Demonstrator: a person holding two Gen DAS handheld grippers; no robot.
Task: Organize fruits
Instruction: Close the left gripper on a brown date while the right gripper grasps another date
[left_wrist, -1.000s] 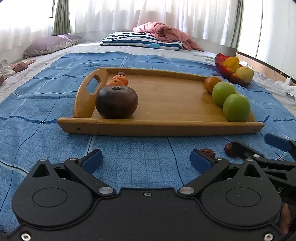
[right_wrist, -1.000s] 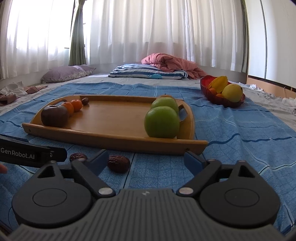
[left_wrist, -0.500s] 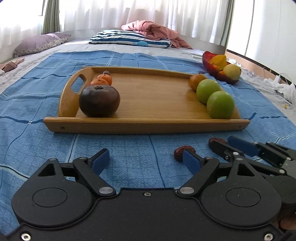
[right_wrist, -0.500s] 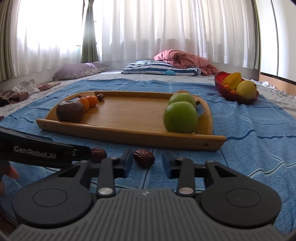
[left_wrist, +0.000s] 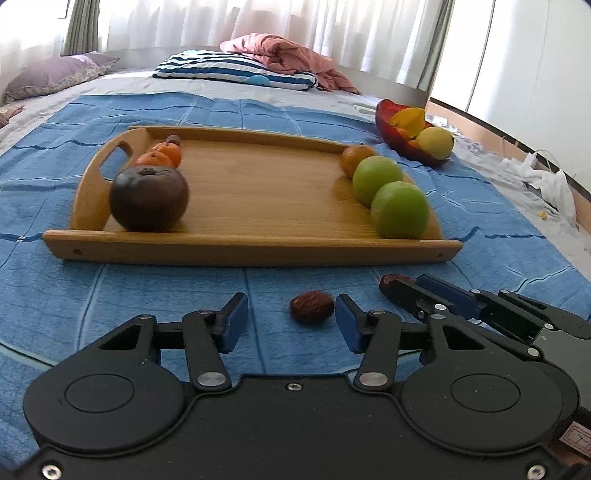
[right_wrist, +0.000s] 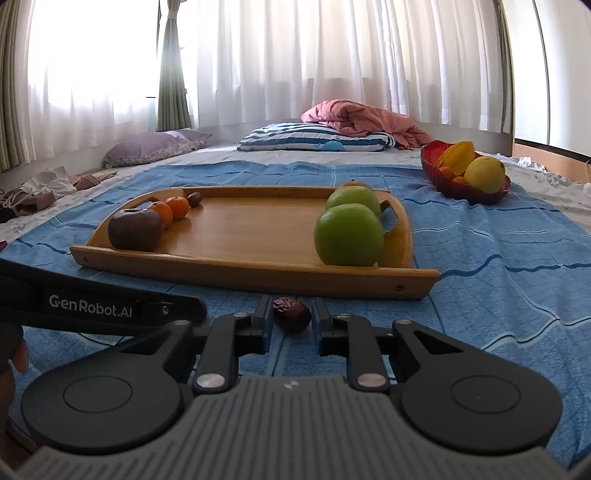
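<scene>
A wooden tray (left_wrist: 258, 206) lies on a blue blanket. It holds a dark brown fruit (left_wrist: 149, 198), two small oranges (left_wrist: 162, 155) and a date on the left, two green apples (left_wrist: 399, 209) and an orange fruit on the right. My left gripper (left_wrist: 287, 322) is open around a red date (left_wrist: 312, 307) lying on the blanket, which sits near its right finger. My right gripper (right_wrist: 289, 321) has closed in around a second red date (right_wrist: 291, 314) in front of the tray (right_wrist: 258, 273). It also shows in the left wrist view (left_wrist: 413, 291).
A red bowl (right_wrist: 465, 188) with yellow and orange fruit sits beyond the tray's right end. Pillows and a pink quilt (right_wrist: 362, 122) lie at the far end of the bed. White bags (left_wrist: 543, 181) lie at the right edge.
Both grippers moved forward and down to the dates in front of the tray. The right gripper's fingers closed from wide open to narrow around its date. The left one narrowed a little.
</scene>
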